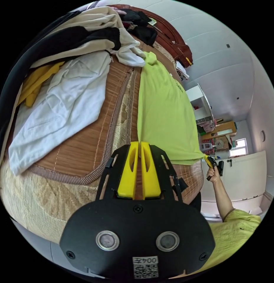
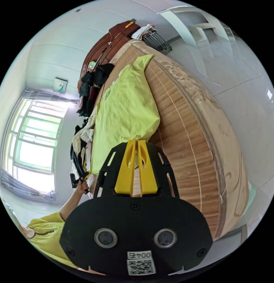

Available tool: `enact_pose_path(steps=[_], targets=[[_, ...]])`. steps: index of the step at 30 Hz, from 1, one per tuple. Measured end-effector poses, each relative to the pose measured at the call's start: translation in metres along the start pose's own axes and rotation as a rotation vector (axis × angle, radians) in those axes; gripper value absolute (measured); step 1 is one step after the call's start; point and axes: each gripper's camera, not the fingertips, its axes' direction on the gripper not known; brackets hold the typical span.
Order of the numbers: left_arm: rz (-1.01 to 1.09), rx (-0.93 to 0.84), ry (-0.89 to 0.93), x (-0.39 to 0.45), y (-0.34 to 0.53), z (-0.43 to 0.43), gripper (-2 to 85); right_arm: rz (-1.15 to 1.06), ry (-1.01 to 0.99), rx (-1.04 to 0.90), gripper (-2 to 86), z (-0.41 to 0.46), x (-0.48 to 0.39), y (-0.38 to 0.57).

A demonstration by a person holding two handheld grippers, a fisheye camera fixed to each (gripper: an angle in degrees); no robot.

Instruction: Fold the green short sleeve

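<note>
The green short sleeve shirt (image 1: 163, 109) lies spread flat along the bed, collar end far from me. My left gripper (image 1: 139, 143) has its yellow jaws closed on one bottom corner of the shirt's hem. In the left gripper view the right gripper (image 1: 208, 160) shows small at the opposite hem corner, held in a hand. In the right gripper view the shirt (image 2: 125, 109) stretches away, and my right gripper (image 2: 136, 142) is shut on its bunched hem corner. The left gripper (image 2: 86, 175) shows there at the other corner.
A heap of white, cream, black and yellow clothes (image 1: 69, 73) lies beside the shirt on the bamboo bed mat (image 1: 92, 138). A dark wooden headboard (image 2: 108, 38) stands at the far end. A window (image 2: 33, 141), shelves (image 1: 201, 109) and a person's green sleeve (image 1: 234, 233) are around.
</note>
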Motion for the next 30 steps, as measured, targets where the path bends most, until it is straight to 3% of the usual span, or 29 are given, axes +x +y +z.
enact_pose_path(steps=[6,17,26,30], targets=[[0.030,-0.037,-0.029,0.004,-0.007,-0.023,1.0,0.057,-0.055,0.016,-0.4,-0.020,-0.003,0.036],[0.170,-0.174,-0.079,0.002,0.018,-0.068,0.9,-0.079,-0.002,-0.056,-0.3,-0.088,-0.052,0.097],[0.194,-0.074,-0.070,-0.021,0.054,-0.095,1.0,-0.052,-0.006,-0.069,0.1,-0.136,-0.039,0.154],[0.203,-0.043,-0.095,-0.018,0.056,-0.097,0.9,0.050,-0.105,0.060,2.0,-0.153,-0.033,0.159]])
